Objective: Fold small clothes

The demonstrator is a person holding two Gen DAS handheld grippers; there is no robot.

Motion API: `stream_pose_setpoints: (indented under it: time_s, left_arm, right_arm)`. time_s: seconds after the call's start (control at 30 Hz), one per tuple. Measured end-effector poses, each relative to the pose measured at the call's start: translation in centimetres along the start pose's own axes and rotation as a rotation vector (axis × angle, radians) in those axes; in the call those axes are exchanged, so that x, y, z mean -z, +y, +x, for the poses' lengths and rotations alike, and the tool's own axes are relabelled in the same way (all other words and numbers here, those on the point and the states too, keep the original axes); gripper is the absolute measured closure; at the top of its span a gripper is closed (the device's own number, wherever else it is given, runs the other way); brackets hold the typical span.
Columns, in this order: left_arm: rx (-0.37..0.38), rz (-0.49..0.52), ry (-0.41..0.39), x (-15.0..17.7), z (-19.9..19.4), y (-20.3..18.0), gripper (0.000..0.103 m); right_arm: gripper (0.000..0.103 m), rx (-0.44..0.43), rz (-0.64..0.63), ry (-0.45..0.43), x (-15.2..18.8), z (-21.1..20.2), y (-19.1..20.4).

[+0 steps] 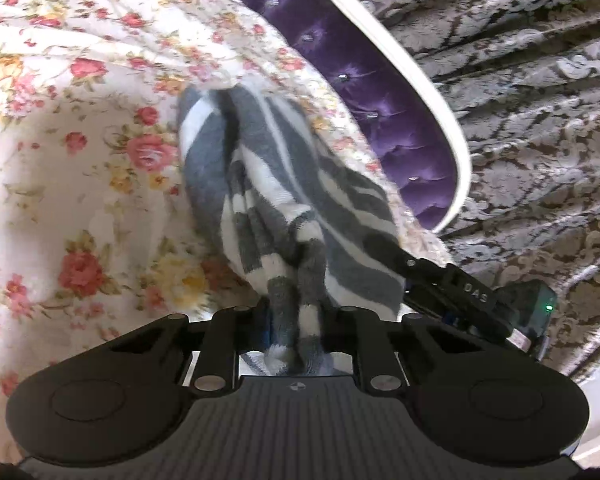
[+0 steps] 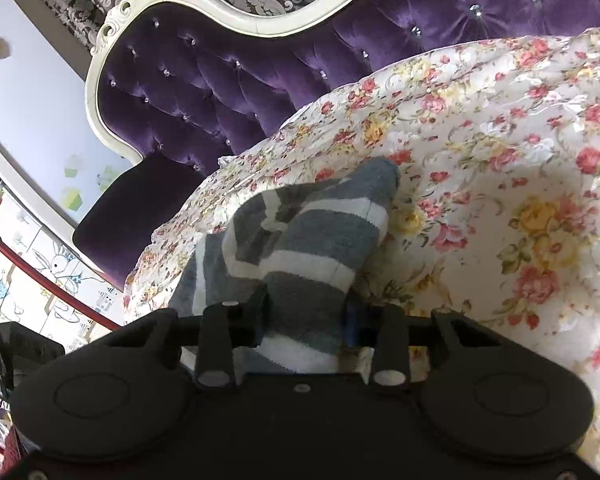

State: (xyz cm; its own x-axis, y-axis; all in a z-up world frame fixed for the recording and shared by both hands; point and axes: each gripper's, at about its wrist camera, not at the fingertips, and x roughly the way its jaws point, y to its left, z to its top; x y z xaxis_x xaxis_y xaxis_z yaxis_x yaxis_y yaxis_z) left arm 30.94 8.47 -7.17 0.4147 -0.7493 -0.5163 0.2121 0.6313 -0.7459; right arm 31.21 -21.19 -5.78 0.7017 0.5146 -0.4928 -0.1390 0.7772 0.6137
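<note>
On the left is the bed cover [image 1: 80, 160], white with pink and yellow flowers. It lies over a bed, and it is bumpy, not flat.

In the middle is the sock [image 1: 276, 184]. It is soft and fuzzy, with gray and white stripes. It is held up off the bed cover, except maybe its far tip, which seems to touch the cover. I cannot tell for sure.

The left gripper [image 1: 296, 320] holds one end. Its fingers are pinching the sock, and the cloth is bunched up tight between them. The right gripper [image 2: 306, 320] holds another part of the sock [image 2: 300, 240]. Its fingers are pinching a wider, flatter bit of the cloth. In the left view the right gripper [image 1: 440, 284] shows at the right edge of the sock, just beside it.

On the right is the purple headboard [image 1: 380, 92] with shiny buttons and a white rim. Behind it hangs a curtain [image 1: 540, 80] with a gray leaf pattern.

I think the step now is to fold the sock in half. To do it well, pull the sock gently so it is straight. Line one end up over the other. Lay it on a flat part of the bed cover, away from the bumps. Let go only when the ends match. A fuzzy sock can stick to the fingers, so open them slowly.
</note>
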Motion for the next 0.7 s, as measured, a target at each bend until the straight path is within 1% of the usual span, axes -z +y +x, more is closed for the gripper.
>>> stream_pose_setpoints:
  time_s: [0.1,0.17,0.4,0.6,0.7]
  left_arm:
    - [0.032,0.014,0.014,1.0,-0.3,-1.0,0.085]
    - [0.048,0.006,0.03,2.2,-0.5,-1.5,0.085]
    - [0.055,0.049,0.086,7.1,-1.9,-4.5,0.085]
    - [0.052,0.088,0.118,12.5,-4.3,-7.0,0.085]
    - [0.06,0.083,0.138,15.3,-5.8,-7.5,0.085]
  right_arm:
    - [0.057,0.023,0.013,0.013,0.3,-1.5,0.4]
    - [0.057,0.036,0.02,0.027,0.6,-2.7,0.4]
    - [0.057,0.092,0.007,0.084,3.8,-8.4,1.1]
    - [0.056,0.081,-0.004,0.133,7.7,-12.3,2.3]
    - [0.056,0.06,-0.009,0.156,10.1,-14.1,2.8]
